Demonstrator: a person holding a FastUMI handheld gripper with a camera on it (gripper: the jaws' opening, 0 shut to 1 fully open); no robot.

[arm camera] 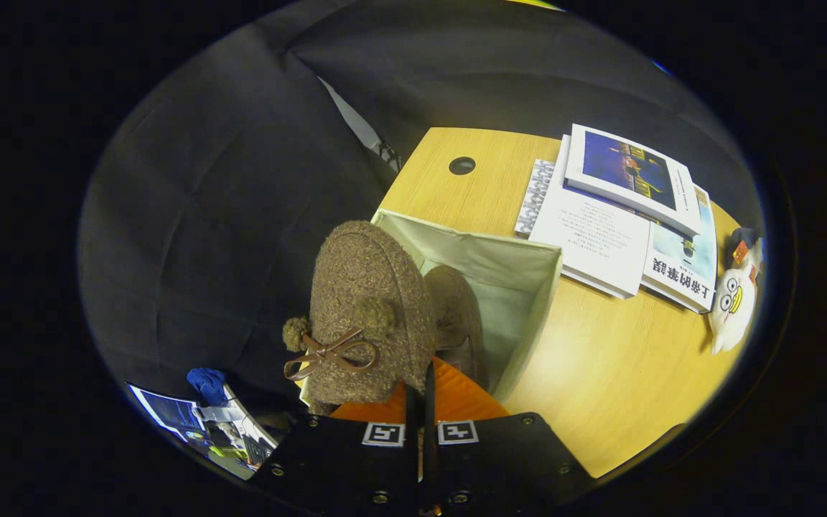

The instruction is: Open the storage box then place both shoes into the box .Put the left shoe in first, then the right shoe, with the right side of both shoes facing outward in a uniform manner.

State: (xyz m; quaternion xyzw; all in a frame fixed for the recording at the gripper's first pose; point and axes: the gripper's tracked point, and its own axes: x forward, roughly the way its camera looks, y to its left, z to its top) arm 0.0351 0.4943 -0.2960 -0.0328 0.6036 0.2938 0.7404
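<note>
1. The gripper (pixel 421 402) has its fingers drawn close together, pinching the near edge of a brown fuzzy shoe (pixel 367 316); the actual contact point is hidden behind the fingers.
2. That shoe, with a bow and pompoms, hangs over the near left part of the open storage box (pixel 521 287).
3. A second brown shoe (pixel 456 316) is inside the box, mostly hidden by the first.
4. The box stands on a wooden table (pixel 600 380); its near wall is hidden.
5. Far right lie stacked books (pixel 622 215), and a plush toy (pixel 733 301) is cut off at the edge.
</note>
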